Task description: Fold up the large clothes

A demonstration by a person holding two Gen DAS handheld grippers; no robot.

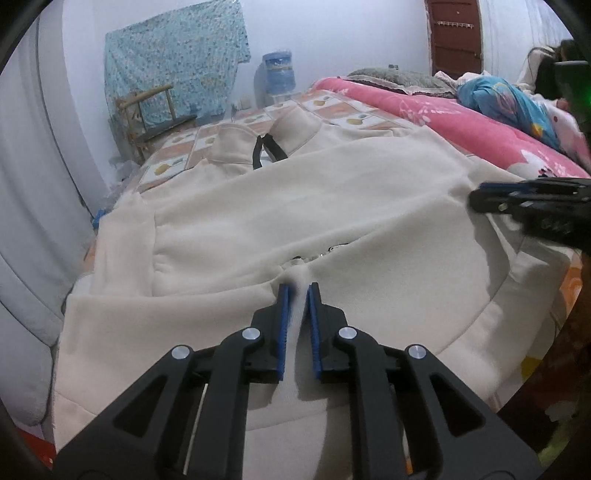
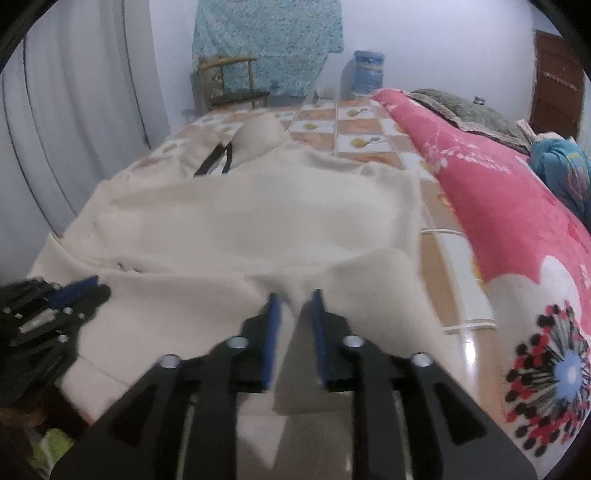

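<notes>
Cream hoodie (image 1: 295, 206) laid flat across bed with tiled fruit-print sheet (image 1: 343, 110); hood and black drawstrings (image 1: 266, 149) at far end, hem toward cameras. Taken as landmark.

Left of hoodie: pale curtain (image 1: 33, 184) along bed edge. Beyond hood, far left: wooden chair (image 1: 155, 110) draped with turquoise patterned cloth (image 1: 173, 59). Just right of chair, past hood: blue water jug (image 1: 279, 72) against wall.

On hoodie, near hem, left portion: left gripper (image 1: 298, 291) narrow, blue pads (image 1: 282, 328) pinching a raised ridge of cream fabric; cloth puckered upward between them. Small dark marking visible on fabric just beyond fingertips, not legible.

On hoodie, near hem, right portion: right gripper (image 2: 293, 299) narrow, somewhat wider gap than left; fold of same fabric standing between blue pads (image 2: 267, 339), pulled into a peak at tips. Right wrist view blurred; pad contact appears present on both sides. Each gripper also seen from other's camera at frame edge (image 1: 532, 206) (image 2: 48, 314), both low over fabric.

Right of hoodie: bare strip of tiled sheet, then pink floral blanket (image 2: 509, 206) heaped alongside. Past blanket, far right: grey-green pillow (image 2: 469, 110), blue patterned bundle (image 1: 513, 99), brown door (image 1: 456, 35).
</notes>
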